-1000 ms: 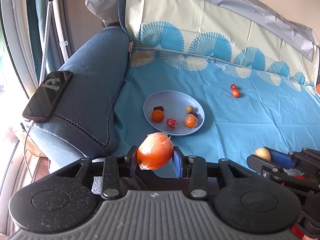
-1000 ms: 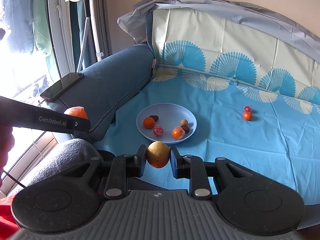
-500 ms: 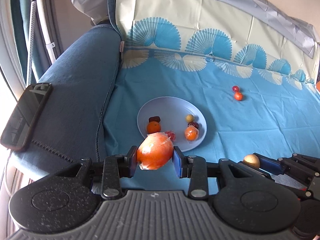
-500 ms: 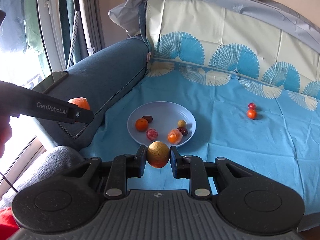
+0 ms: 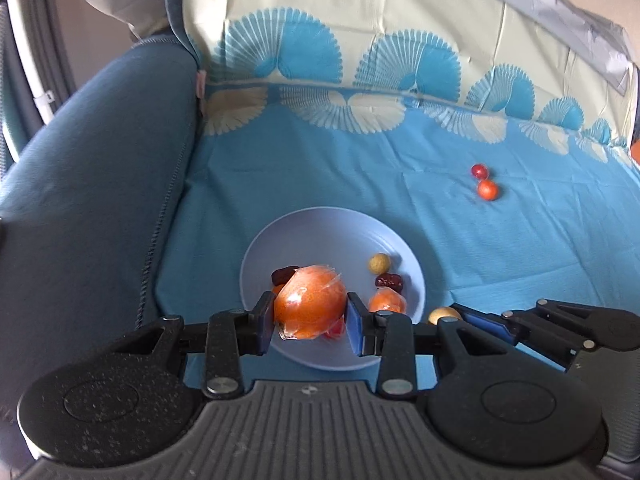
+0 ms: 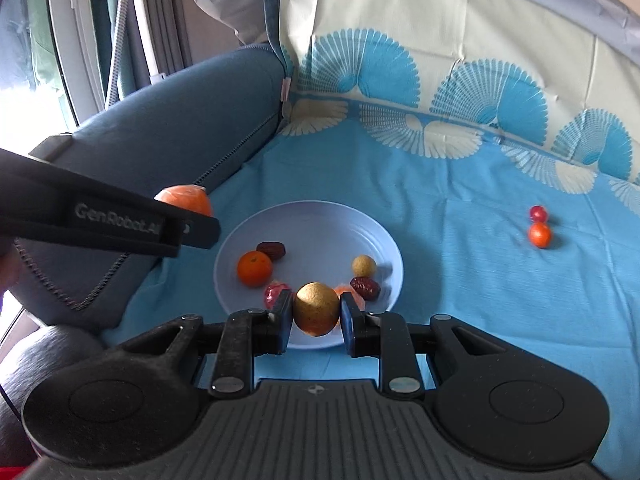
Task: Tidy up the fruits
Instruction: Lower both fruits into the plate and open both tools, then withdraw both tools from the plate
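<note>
My left gripper (image 5: 311, 316) is shut on a large orange wrapped in clear film (image 5: 310, 306), held over the near left part of a pale blue plate (image 5: 320, 228). My right gripper (image 6: 315, 314) is shut on a yellow-brown round fruit (image 6: 316, 308), just above the plate's near rim (image 6: 312, 210). On the plate lie a small orange (image 6: 255, 268), two dark dates (image 6: 271, 250), a small yellow fruit (image 6: 364, 266), a red wrapped fruit (image 6: 275, 293) and a wrapped orange (image 5: 387, 302). A red fruit (image 6: 538, 213) and a small orange one (image 6: 539, 235) sit on the cloth at far right.
The plate rests on a blue sheet with a fan pattern (image 5: 400, 152) spread over a sofa seat. A dark blue armrest (image 5: 88, 200) rises at the left. The left gripper's black body (image 6: 100, 220) crosses the right wrist view at the left, and the right gripper's (image 5: 560, 328) shows in the left wrist view.
Both grippers have come forward and down toward the plate, each still holding its fruit. The phone on the armrest has slid out of view at the left.
</note>
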`<state>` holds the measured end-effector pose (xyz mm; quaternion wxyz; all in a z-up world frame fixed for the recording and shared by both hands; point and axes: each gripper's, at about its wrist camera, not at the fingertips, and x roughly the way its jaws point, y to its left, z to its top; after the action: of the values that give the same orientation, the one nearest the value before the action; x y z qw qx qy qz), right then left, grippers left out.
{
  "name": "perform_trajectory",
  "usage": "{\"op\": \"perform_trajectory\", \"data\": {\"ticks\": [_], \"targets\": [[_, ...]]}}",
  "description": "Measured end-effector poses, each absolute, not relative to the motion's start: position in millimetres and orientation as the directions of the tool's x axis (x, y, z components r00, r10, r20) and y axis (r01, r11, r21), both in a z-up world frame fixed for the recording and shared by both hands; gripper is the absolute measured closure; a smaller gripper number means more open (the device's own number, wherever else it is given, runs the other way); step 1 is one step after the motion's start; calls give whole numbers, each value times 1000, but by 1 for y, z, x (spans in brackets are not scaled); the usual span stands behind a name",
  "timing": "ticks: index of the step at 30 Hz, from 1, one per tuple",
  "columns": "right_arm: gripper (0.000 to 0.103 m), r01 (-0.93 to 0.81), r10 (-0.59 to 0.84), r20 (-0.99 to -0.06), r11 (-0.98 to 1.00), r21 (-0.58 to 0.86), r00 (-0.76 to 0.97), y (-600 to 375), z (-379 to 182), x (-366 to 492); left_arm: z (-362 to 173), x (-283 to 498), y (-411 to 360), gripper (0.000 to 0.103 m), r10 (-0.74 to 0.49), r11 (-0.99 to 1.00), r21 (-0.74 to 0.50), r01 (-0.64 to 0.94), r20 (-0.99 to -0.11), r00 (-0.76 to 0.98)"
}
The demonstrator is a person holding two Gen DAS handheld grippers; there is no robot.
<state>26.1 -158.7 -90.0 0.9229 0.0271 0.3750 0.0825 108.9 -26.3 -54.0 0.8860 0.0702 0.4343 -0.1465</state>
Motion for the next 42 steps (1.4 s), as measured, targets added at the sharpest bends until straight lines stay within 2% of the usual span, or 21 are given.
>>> {"op": "perform_trajectory", "data": {"ticks": [13,14,15,16,17,19,22,24,31,37,42], "targets": [[77,-146,191,-726,981,126,660,-158,-146,92,-114,175,-41,60,-157,938,39,346,-839,521],[77,-150,191,-730,981,122,656,-159,-149,97,-116,177,-40,45,-150,939,46,341,-838,525],[75,-159,196,-736,980,120,648,-158,-152,101,-115,178,-39,22,-144,942,50,333,-834,533],[63,-173,206,-742,977,123,638,-158,-153,104,-113,178,-36,12,-142,945,52,323,-824,549],[55,-183,210,-749,976,121,628,-158,-153,107,-109,176,-33,0,-139,950,53,309,-810,570],[32,-182,205,-744,977,114,636,-160,-148,104,-100,168,-26,0,-144,953,52,298,-788,599],[14,-179,199,-751,978,109,630,-163,-137,87,-92,155,-16,0,-114,954,71,291,-812,572],[9,-173,201,-763,978,118,614,-167,-130,70,-87,140,-6,0,-95,961,68,266,-826,555],[5,-87,222,-791,974,211,571,-177,-91,1,-66,70,17,0,-31,987,55,152,-857,515],[3,-44,222,-741,967,252,634,-177,-51,-52,-48,12,20,0,-19,986,73,152,-847,531],[3,-79,208,-700,974,212,683,-169,-29,-88,-34,-23,19,0,-17,983,90,160,-823,568]]}}
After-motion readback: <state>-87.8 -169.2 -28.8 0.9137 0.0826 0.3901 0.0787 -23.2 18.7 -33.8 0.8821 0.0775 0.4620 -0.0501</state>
